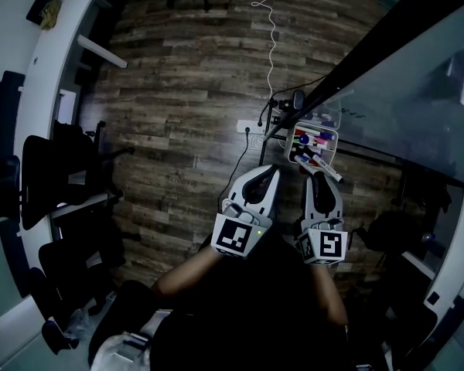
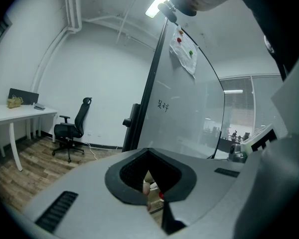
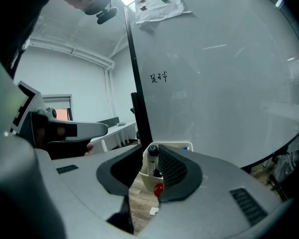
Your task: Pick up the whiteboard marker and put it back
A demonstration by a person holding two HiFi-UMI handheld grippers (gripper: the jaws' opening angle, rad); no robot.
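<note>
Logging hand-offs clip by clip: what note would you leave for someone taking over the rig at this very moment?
Left gripper: tongs together, empty, short of the tray.
Right gripper: tongs apart around the whiteboard marker, not pinching it.
Marker: leaning in the white tray with other markers.
Done/left: marker sits in the tray; cannot tell whether the pick-up has happened. Confirm, then grasp or back off.

An office: a large whiteboard (image 3: 229, 73), a black swivel chair (image 2: 72, 128), a white desk (image 2: 20, 114) and wood-plank flooring (image 1: 193, 76).
</note>
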